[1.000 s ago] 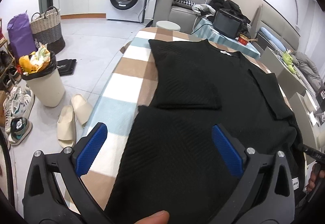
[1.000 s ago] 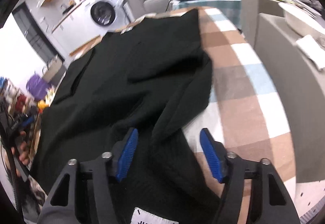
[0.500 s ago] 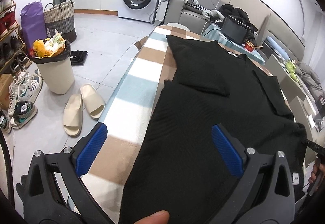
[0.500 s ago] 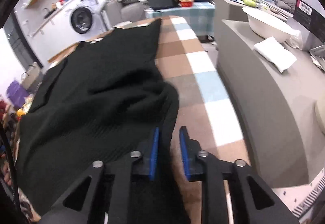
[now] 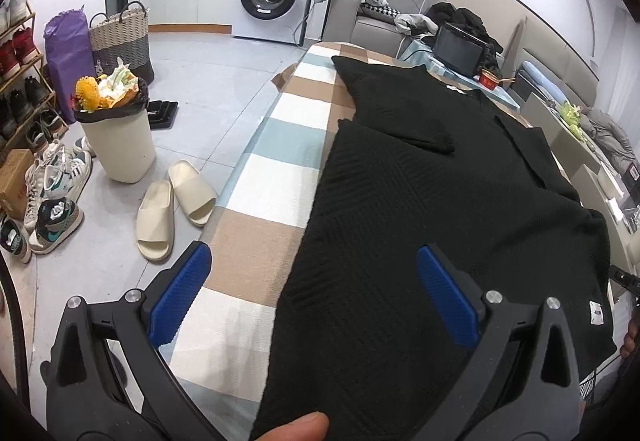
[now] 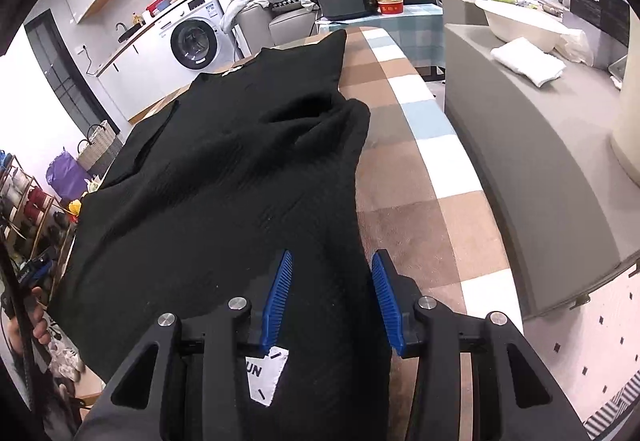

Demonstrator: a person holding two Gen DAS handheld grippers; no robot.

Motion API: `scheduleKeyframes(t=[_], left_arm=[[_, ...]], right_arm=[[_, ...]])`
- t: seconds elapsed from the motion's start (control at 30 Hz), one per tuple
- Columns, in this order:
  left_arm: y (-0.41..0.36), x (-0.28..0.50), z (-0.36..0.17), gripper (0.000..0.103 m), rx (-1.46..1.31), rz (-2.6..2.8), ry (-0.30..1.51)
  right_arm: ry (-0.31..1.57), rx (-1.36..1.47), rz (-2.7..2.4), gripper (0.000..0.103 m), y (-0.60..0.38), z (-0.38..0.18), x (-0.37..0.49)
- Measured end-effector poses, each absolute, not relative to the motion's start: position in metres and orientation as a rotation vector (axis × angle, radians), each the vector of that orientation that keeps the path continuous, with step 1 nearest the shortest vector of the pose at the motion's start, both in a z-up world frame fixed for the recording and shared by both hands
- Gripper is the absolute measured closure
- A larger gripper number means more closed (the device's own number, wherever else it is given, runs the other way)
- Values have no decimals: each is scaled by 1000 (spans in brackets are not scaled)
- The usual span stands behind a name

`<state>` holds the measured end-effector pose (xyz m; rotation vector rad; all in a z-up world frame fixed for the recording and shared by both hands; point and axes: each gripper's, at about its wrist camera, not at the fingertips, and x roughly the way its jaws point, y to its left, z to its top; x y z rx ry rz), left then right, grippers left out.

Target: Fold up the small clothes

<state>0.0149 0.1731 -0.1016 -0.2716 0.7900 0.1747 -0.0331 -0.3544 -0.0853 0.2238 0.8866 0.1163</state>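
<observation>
A black knit shirt (image 5: pixel 420 209) lies spread on the checked tablecloth (image 5: pixel 280 145), one sleeve folded in at the far left. My left gripper (image 5: pixel 316 293) is wide open over the shirt's near left hem edge. In the right wrist view the shirt (image 6: pixel 224 177) fills the left of the table. My right gripper (image 6: pixel 330 293) is partly open, its blue pads (image 6: pixel 278 297) on either side of the shirt's near right edge, above a white label (image 6: pixel 266 373). The cloth between the jaws looks loose, not pinched.
A bin (image 5: pixel 120 137), slippers (image 5: pixel 172 205) and shoes (image 5: pixel 52 201) lie on the floor left of the table. A grey sofa (image 6: pixel 540 161) runs along the table's right side, with a white cloth (image 6: pixel 528 61) on it. A washing machine (image 5: pixel 272 5) stands at the back.
My right gripper closed to a narrow gap half a second ago and has now opened partway over the shirt's right edge. My left gripper has drawn back toward the near hem, staying open.
</observation>
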Motion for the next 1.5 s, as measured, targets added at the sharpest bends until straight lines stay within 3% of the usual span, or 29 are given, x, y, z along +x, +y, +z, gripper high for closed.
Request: scheduleKeyframes(t=[0.27, 0.57, 0.77, 0.9, 1.0, 1.1, 1.13, 1.17, 1.2, 1.23, 1.27, 1.33, 1.5], left_arm=[[181, 39, -118, 1, -293, 154, 850], [163, 94, -112, 9, -229, -26, 974], [171, 114, -91, 9, -210, -10, 938], [171, 138, -112, 9, -184, 22, 997], [169, 152, -130, 23, -207, -4, 1043], [161, 158, -134, 31, -182, -35, 1020], [159, 159, -134, 44, -177, -43, 1008], [158, 160, -135, 49, -171, -44, 1004], [156, 161, -135, 65, -154, -34, 994], [155, 161, -136, 86, -150, -32, 990], [155, 161, -137, 93, -154, -36, 986], [153, 154, -134, 97, -165, -47, 955], [150, 116, -117, 98, -183, -58, 871]], right_arm=[[916, 117, 96, 59, -332, -83, -14], [942, 163, 112, 59, -337, -86, -6], [928, 160, 113, 59, -339, -83, -4], [934, 170, 110, 59, -341, -87, 4], [947, 174, 102, 59, -343, -92, 9], [953, 182, 107, 59, -347, -96, 11], [952, 185, 110, 59, -348, -97, 12], [948, 193, 116, 59, -349, -98, 14], [946, 196, 118, 63, -350, -100, 15], [943, 200, 123, 73, -351, -101, 17], [937, 204, 132, 78, -350, -101, 19], [919, 200, 156, 98, -348, -100, 21], [816, 214, 179, 98, -345, -75, 12]])
